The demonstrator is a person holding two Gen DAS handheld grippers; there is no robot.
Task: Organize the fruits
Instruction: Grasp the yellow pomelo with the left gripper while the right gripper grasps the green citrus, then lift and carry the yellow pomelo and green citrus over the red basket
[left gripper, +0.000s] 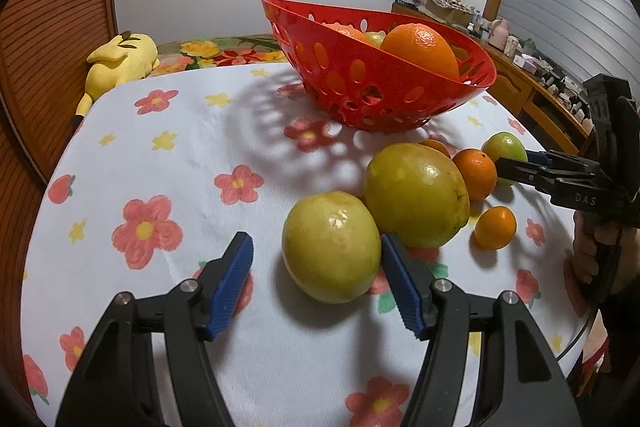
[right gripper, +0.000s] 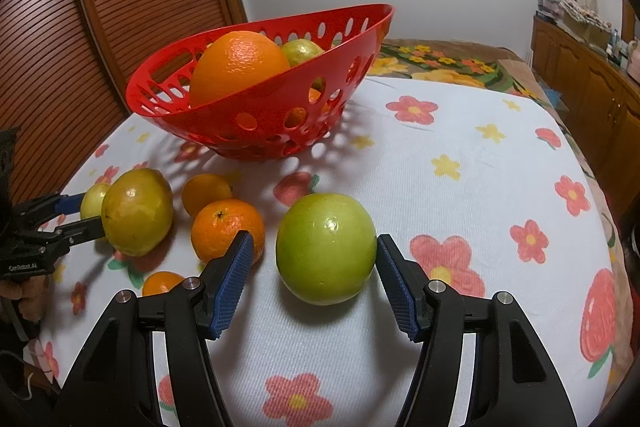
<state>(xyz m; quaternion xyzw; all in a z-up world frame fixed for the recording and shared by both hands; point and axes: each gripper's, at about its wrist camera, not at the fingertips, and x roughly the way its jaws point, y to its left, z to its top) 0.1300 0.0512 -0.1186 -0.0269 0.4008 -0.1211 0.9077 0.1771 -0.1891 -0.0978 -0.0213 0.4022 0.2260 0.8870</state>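
A smooth, round yellow-green fruit [left gripper: 331, 246] is sitting between the ribbed blue pads of the left gripper [left gripper: 316, 281], the right pad touching it, the left pad apart — jaws half open. The right gripper [right gripper: 314, 281] is bracketing a glossy green fruit [right gripper: 326, 248] likewise, gripping nothing. Ahead, the perforated red plastic basket [right gripper: 224, 115] is tilting on the flowered tablecloth [right gripper: 460, 195], holding a dimpled orange [right gripper: 238, 65].

red basket [left gripper: 360, 83] wall hides most of the fruit inside — only the tops of a big orange [left gripper: 420, 49] and a greenish fruit [right gripper: 300, 51] show. small orange [right gripper: 160, 283] at lower left half hidden behind the gripper finger. dresser clutter [left gripper: 520, 47] at upper right too small to tell.
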